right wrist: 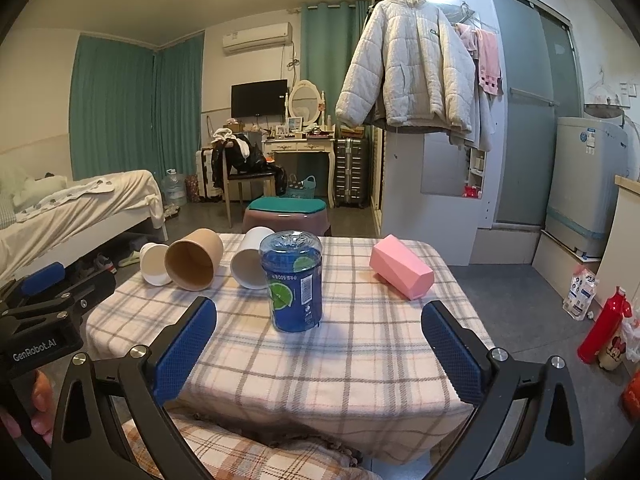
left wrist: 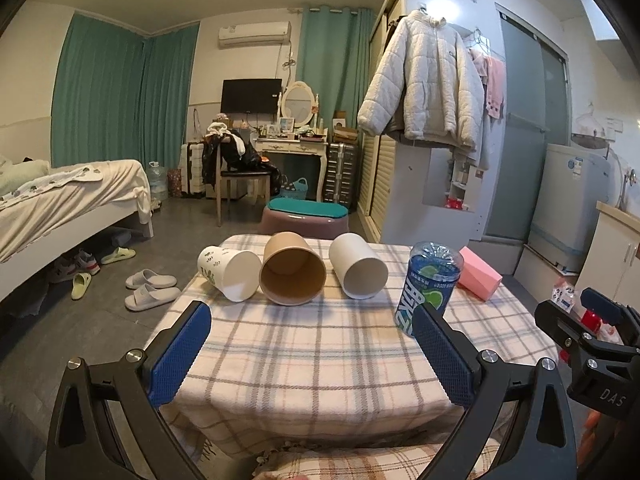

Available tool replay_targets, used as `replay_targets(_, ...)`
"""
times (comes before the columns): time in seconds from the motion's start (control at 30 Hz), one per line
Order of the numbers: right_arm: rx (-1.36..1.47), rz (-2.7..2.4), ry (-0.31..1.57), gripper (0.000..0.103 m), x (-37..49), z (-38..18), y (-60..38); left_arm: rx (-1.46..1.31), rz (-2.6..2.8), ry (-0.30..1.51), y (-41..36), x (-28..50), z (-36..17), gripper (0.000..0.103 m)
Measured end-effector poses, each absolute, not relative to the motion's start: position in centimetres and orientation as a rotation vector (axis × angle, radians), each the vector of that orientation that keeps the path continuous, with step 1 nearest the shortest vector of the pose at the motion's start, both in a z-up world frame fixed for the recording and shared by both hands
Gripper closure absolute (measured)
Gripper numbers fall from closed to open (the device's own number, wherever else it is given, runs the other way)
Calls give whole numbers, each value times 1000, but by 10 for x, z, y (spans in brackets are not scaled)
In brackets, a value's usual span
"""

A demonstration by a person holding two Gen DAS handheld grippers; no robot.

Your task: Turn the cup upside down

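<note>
Three cups lie on their sides at the far end of the plaid-covered table [left wrist: 312,360], mouths toward me: a white cup with a leaf print [left wrist: 229,273], a brown paper cup [left wrist: 292,275] and a plain white cup [left wrist: 358,271]. They also show in the right wrist view: leaf cup [right wrist: 155,264], brown cup [right wrist: 193,259], white cup [right wrist: 252,258]. A blue cup cut from a drink bottle [right wrist: 295,286] stands bottom up; it also shows in the left wrist view [left wrist: 429,284]. A pink cup [right wrist: 401,266] lies on its side. My left gripper [left wrist: 312,354] and right gripper [right wrist: 320,350] are open and empty above the near edge.
The table [right wrist: 340,360] is small, with drops on all sides. A padded stool [left wrist: 306,216] stands just behind it. A bed [left wrist: 60,208] and slippers [left wrist: 150,286] are on the left. A red bottle [right wrist: 604,326] and bags stand on the floor at the right.
</note>
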State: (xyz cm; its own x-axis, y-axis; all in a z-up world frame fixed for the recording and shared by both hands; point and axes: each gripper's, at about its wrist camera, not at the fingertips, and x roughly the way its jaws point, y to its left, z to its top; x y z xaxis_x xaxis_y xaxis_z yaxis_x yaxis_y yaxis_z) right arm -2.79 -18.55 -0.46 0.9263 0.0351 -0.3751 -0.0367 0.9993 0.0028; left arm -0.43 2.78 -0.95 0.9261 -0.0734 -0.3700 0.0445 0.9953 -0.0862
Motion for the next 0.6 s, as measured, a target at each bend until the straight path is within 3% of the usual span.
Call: replay_targets(0.6, -2, 28, 413, 0, -22, -9, -184, -78, -47, 396, 32, -4, -11, 0)
